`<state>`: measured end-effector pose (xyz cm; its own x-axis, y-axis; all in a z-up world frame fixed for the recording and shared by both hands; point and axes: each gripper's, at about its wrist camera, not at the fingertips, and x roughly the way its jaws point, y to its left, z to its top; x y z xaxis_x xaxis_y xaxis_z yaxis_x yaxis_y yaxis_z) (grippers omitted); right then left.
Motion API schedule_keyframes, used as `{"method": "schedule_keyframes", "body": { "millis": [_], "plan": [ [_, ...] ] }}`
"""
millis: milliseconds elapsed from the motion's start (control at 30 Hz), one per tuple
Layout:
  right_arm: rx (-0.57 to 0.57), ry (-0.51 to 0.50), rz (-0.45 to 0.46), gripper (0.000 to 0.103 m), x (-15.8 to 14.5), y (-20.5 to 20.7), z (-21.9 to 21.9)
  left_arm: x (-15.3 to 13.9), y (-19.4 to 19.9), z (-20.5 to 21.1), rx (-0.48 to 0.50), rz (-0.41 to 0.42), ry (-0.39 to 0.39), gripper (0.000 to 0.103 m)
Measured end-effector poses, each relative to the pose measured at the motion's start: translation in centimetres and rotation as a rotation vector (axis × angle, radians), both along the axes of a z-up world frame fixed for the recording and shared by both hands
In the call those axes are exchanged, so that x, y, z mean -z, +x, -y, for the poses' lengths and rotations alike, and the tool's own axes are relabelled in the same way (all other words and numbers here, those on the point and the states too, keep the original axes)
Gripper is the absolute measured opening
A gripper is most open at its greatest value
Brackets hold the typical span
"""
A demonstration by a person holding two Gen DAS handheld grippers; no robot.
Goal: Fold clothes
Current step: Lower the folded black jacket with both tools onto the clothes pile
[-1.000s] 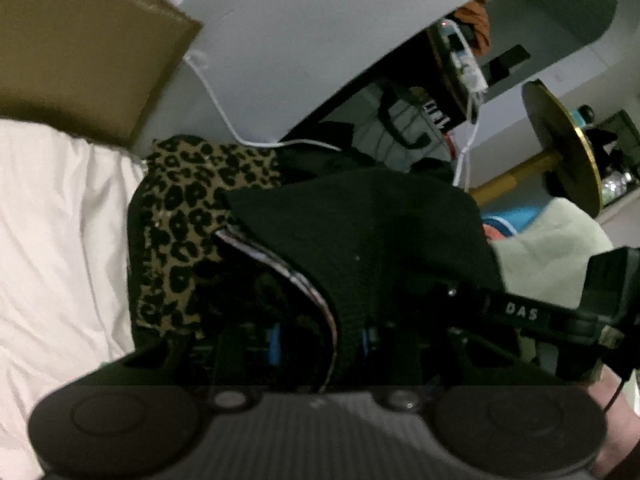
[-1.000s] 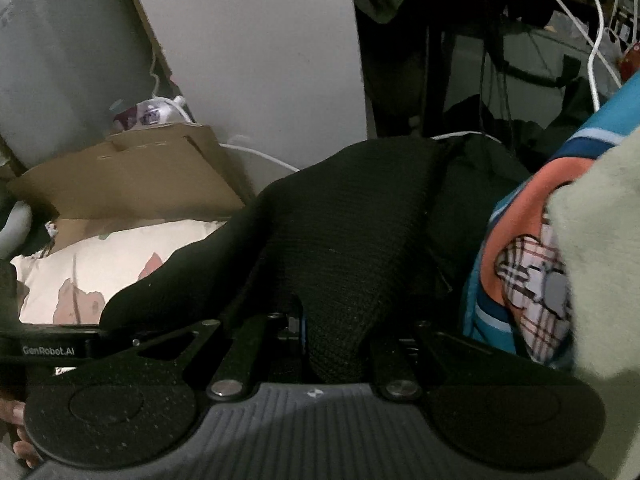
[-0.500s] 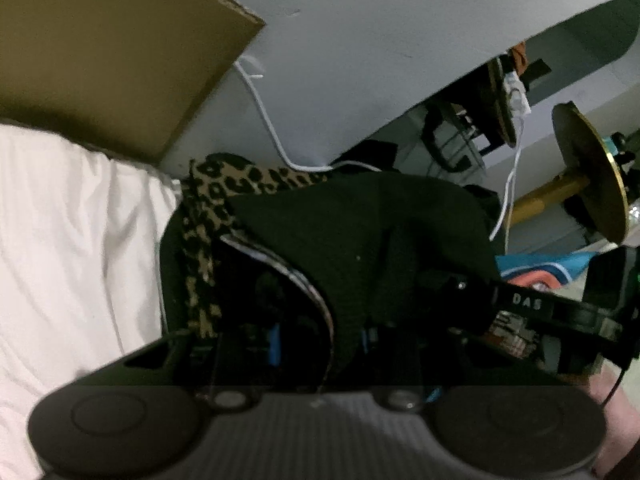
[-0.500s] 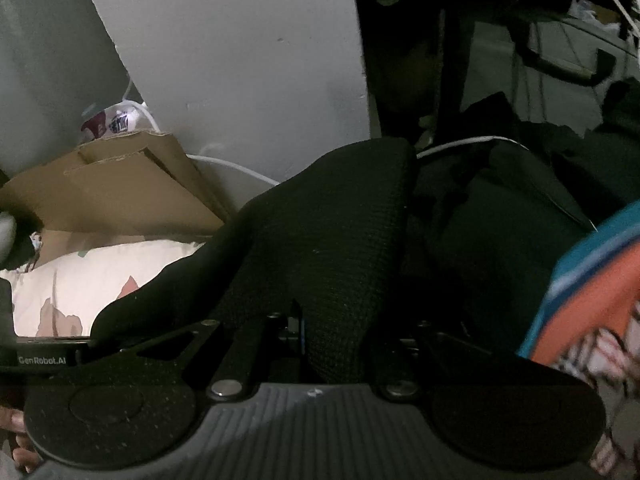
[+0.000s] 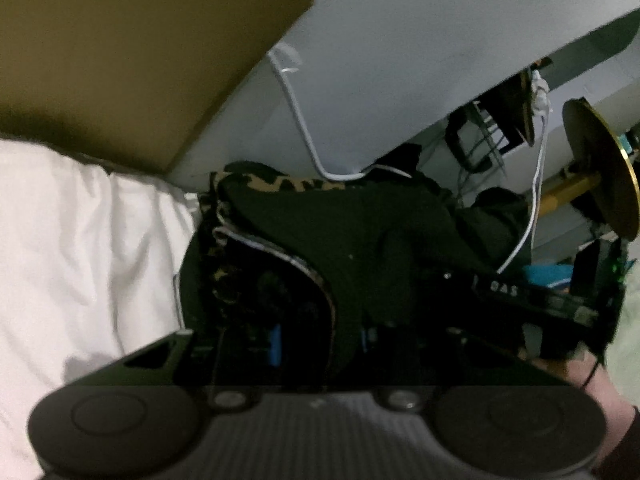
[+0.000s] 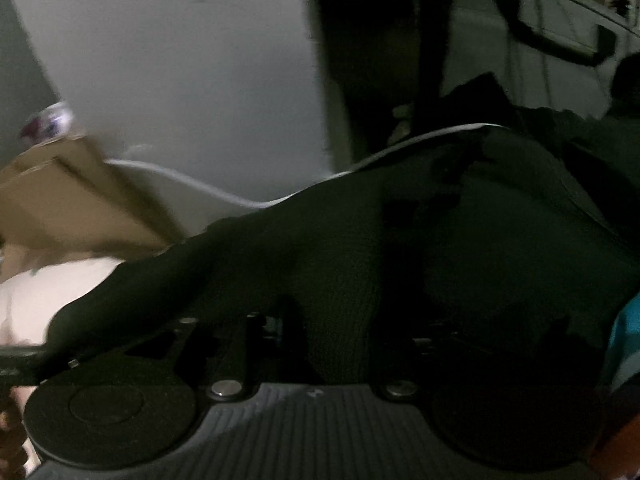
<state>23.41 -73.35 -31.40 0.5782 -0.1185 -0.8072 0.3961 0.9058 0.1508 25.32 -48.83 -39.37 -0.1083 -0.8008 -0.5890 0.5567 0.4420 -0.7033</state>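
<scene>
Two fisheye views look forward along handheld grippers, both dim and partly blurred.

In the left wrist view, the left gripper (image 5: 320,340) sits at 6 o'clock, its jaws closed together on a fold of a black knit (image 5: 340,232) that rises from between them toward the centre. A pale-edged hem curves along the knit's left side. Behind it, toward 12 o'clock, lies a leopard-print cloth (image 5: 272,184), touching the knit. A white sheet (image 5: 80,248) fills the 9 o'clock side. A brown cardboard box (image 5: 128,52) takes up the 10 to 11 o'clock area, against a grey wall (image 5: 400,48). A white cable (image 5: 300,120) runs down the wall to the clothes. At 3 o'clock stands a gold disc (image 5: 600,172) on a post. At 4 o'clock the right gripper (image 5: 560,304) shows from the side, held by a hand (image 5: 576,376).

In the right wrist view, the right gripper's jaws at 6 o'clock are clamped on the same black knit (image 6: 360,248), which drapes across the middle from 8 to 3 o'clock. The box (image 6: 60,204) lies at 9 o'clock, the cable (image 6: 180,180) beside it. A turquoise cloth (image 6: 624,340) peeks in at 4 o'clock.
</scene>
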Motion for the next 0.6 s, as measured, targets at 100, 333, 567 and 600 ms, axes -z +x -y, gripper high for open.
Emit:
{"method": "schedule_keyframes", "body": {
  "millis": [100,333,567,600],
  "plan": [
    [0.020,-0.052,-0.004,0.029,1.0,0.4,0.4,0.5,0.3,0.0,-0.005,-0.015,-0.015,0.036],
    [0.077,-0.202,-0.014,0.034,1.5,0.8,0.6,0.8,0.5,0.4,-0.016,-0.023,-0.044,0.036],
    [0.136,-0.170,0.137,0.043,-1.2,-3.2,-1.5,1.0,1.1,0.5,0.015,-0.032,-0.027,0.042],
    [0.141,-0.153,0.161,0.043,-1.4,-4.0,-2.1,0.8,1.2,0.5,0.021,-0.033,-0.022,0.042]
  ]
}}
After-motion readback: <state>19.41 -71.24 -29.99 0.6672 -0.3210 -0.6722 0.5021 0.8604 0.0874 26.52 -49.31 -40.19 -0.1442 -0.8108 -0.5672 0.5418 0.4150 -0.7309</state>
